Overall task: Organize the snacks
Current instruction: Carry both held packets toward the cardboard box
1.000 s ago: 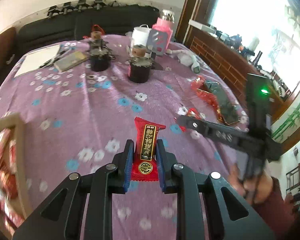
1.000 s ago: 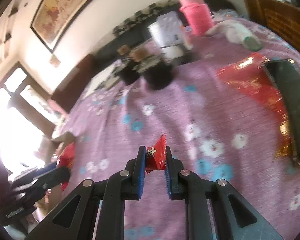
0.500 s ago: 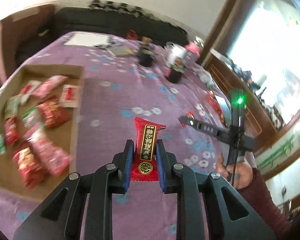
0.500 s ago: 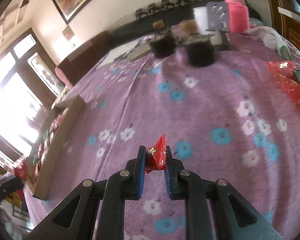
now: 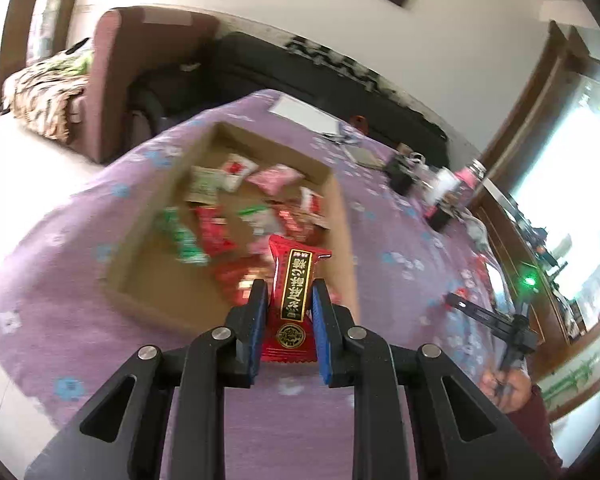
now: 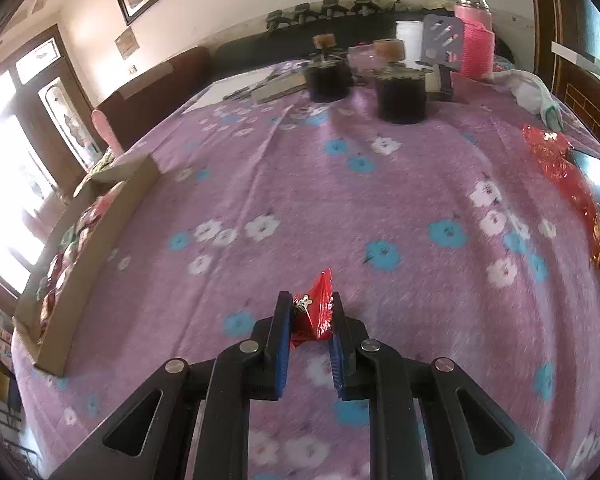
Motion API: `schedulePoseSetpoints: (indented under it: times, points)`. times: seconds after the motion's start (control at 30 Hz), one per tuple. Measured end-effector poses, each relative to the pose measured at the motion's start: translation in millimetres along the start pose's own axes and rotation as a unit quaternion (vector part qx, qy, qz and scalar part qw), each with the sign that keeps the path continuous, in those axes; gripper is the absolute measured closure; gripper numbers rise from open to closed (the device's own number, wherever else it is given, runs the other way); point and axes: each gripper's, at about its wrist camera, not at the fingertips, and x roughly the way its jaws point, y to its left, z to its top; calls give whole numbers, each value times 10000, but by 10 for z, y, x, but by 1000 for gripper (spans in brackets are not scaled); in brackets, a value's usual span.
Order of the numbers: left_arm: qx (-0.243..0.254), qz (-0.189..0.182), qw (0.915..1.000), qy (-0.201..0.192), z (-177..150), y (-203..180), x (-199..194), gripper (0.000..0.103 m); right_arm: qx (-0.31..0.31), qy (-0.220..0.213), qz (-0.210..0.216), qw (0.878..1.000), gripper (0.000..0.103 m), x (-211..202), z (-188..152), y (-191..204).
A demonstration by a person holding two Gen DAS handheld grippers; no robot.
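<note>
At far left in the right wrist view, cardboard tray (image 6: 96, 236) sits at the cloth's edge; open purple tablecloth (image 6: 340, 184) lies rightward. Right gripper (image 6: 310, 320) pinches small red candy (image 6: 316, 312). Only the left view shows inside the tray: left gripper (image 5: 286, 312) pinches red snack packet (image 5: 294, 292) near its right wall.
</note>
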Motion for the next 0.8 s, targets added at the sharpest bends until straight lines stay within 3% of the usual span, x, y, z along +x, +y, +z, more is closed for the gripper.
schedulePoseSetpoints:
  times: [0.27, 0.5, 0.8]
  points:
    - [-153, 208, 9996, -74, -76, 253, -36, 84, -461, -93, 288, 9985, 86, -287, -93, 552]
    - [247, 709, 9968, -264, -116, 191, -82, 84, -952, -116, 675, 9931, 86, -440, -161, 1109]
    - [545, 1035, 9926, -309, -142, 147, -105, 84, -1345, -136, 1024, 9855, 86, -498, -226, 1608]
